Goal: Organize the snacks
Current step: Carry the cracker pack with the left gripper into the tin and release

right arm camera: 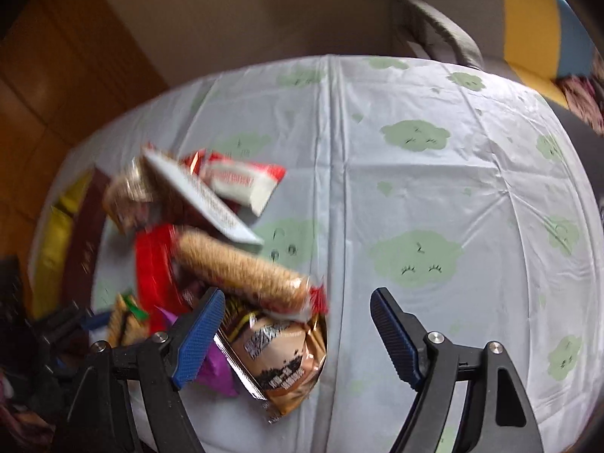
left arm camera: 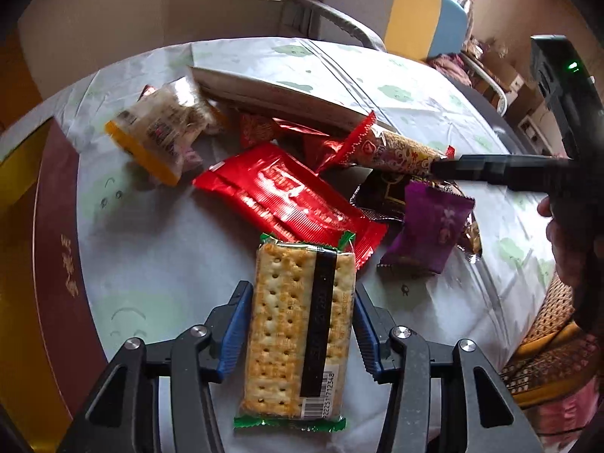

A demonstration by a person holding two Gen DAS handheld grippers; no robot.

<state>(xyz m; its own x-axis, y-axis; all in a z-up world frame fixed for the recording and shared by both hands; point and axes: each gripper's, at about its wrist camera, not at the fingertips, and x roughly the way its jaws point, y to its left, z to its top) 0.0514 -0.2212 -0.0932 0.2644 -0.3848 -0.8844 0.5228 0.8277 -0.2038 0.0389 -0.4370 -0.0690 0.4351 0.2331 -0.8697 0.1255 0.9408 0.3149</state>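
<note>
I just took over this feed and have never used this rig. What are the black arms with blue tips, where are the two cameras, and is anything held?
No robot here: a person carries a two-finger tool in each hand, with a fisheye camera on each looking along its fingers. The left camera shows the left tool with its blue pads against the sides of a cracker pack, gripping it over the cloud-print tablecloth. Beyond lie a red wrapper, a purple packet and a long biscuit roll. The right camera shows the right tool open and empty, above a brown snack bag.
</note>
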